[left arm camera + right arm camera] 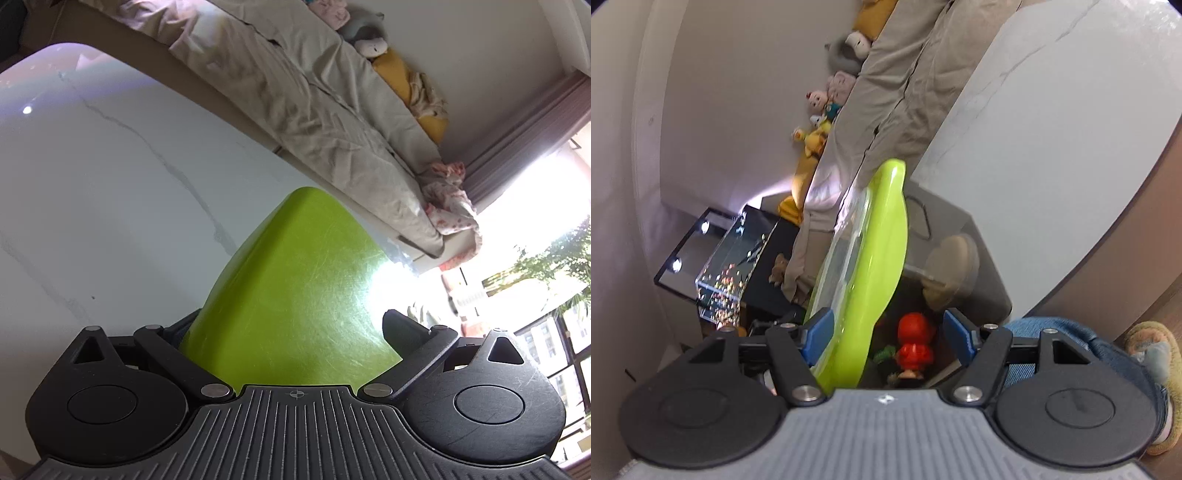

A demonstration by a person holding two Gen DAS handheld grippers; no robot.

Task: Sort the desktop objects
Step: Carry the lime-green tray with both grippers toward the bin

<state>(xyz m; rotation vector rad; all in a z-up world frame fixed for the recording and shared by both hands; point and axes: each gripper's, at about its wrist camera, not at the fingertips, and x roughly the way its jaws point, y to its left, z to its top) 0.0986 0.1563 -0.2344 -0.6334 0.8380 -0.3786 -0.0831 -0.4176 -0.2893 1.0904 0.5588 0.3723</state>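
Here, left wrist view: left gripper (291, 325) spread wide around a green lid (295, 295), contact hidden, over the marble table (92, 184). Only the right wrist view shows the right gripper (886, 338) parted, lid edge-on beside its left finger (818, 334), red figurine (916, 343) behind.

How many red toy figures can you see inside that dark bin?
1. The red round-headed plastic toy figure stands in the dark grey bin, beside the lime green plastic lid. The lid and the hand-held gripper may hide others.
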